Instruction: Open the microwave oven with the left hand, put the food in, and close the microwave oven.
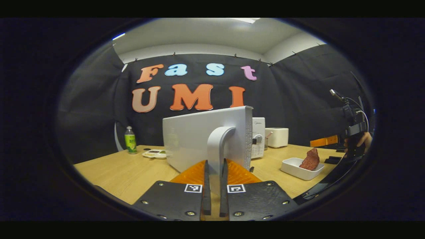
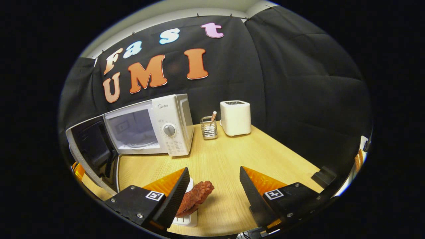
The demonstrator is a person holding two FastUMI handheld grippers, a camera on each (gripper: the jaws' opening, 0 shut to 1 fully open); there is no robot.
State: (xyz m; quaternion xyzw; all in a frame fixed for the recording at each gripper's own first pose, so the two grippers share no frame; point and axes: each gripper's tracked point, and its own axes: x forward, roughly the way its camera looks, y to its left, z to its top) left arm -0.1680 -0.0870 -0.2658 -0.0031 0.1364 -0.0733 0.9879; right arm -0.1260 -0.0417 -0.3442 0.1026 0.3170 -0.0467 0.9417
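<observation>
One step of three looks done: at the left, the left gripper [image 1: 215, 166] has its fingers clamped on the door handle [image 1: 217, 146], and the microwave oven [image 2: 156, 124] stands with its door [image 2: 91, 151] swung wide. To the right, the food [image 2: 194, 197] lies in its white dish [image 1: 300, 167] on the table [image 2: 229, 156], beside the right gripper [image 2: 214, 189], whose fingers are spread with nothing between them. Loading and closing remain.

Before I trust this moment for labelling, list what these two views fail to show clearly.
- Microwave cavity: left gripper view, hidden behind the swung-open door.
- Dish under the food: right gripper view, mostly covered by the right gripper's near finger and the food.
- Dial markings: right gripper view, too small.
- Left gripper contact on the door handle: left gripper view, closed around it.
</observation>
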